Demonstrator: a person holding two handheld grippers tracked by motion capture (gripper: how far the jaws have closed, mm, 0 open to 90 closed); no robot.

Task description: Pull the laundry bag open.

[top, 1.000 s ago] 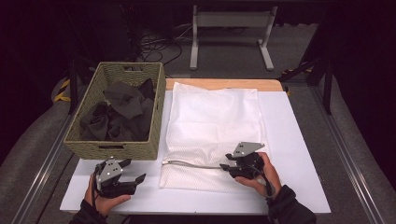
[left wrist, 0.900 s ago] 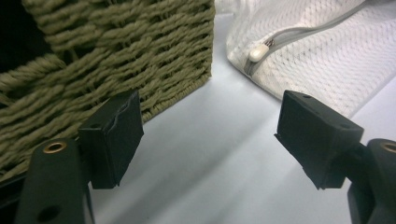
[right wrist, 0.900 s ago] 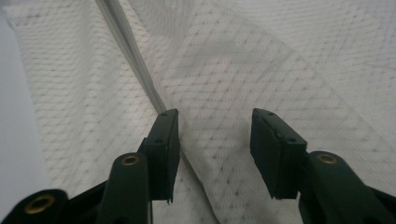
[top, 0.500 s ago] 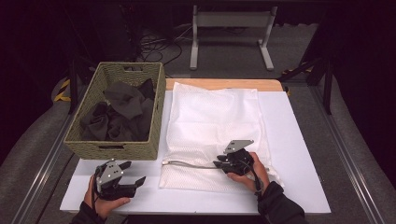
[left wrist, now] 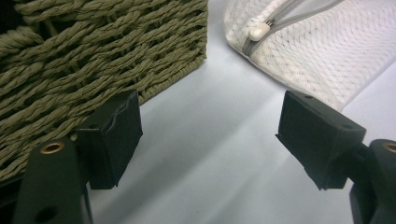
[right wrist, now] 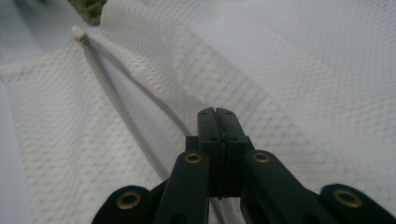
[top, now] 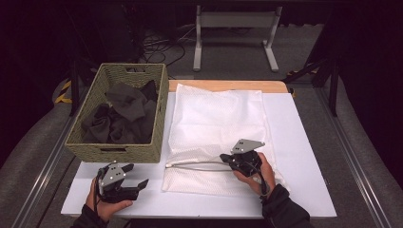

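Observation:
A white mesh laundry bag (top: 218,118) lies flat on the white table top, its grey zipper (top: 195,165) open along the near edge. My right gripper (top: 224,158) rests on the bag at the zipper's right end. Its jaws have just been closing and now stand shut (right wrist: 216,112), pinching the mesh edge beside the zipper tape (right wrist: 116,100). The zipper pull (right wrist: 77,31) sits at the far end. My left gripper (top: 137,175) rests open on the table in front of the basket, nothing between its fingers (left wrist: 210,126). The zipper pull (left wrist: 258,31) lies beyond them.
A woven basket (top: 114,149) holding dark clothes (top: 121,116) stands to the left of the bag; its corner (left wrist: 70,56) is close to my left gripper's left finger. The white table top (top: 299,142) has metal rails on both sides.
The right gripper edged a little to the left along the bag's zipper edge. The left gripper stayed put.

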